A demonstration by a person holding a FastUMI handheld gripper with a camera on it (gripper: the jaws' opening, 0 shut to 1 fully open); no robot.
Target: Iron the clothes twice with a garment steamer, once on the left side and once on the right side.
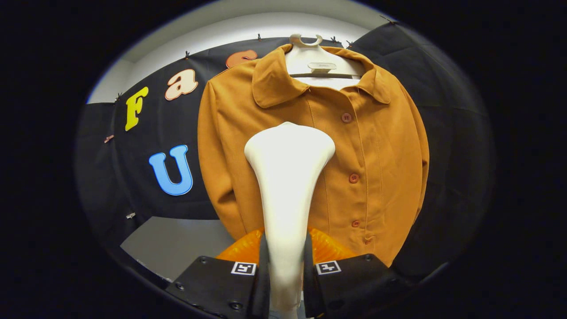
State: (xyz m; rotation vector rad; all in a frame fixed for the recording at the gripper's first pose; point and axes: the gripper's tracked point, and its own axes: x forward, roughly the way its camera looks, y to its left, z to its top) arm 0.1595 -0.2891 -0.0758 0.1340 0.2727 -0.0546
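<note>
- The gripper (285, 266) is nearest; its two fingers are clamped on the white steamer (287, 177), one on each side of the handle.
- The steamer head stands upright beyond the fingers, in front of the jacket (376, 155), on the side left of the buttons.
- The jacket hangs buttoned on a white hanger (310, 57).

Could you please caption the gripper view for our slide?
Gripper shut on white garment steamer, head raised before hanging mustard-orange buttoned jacket.
</note>
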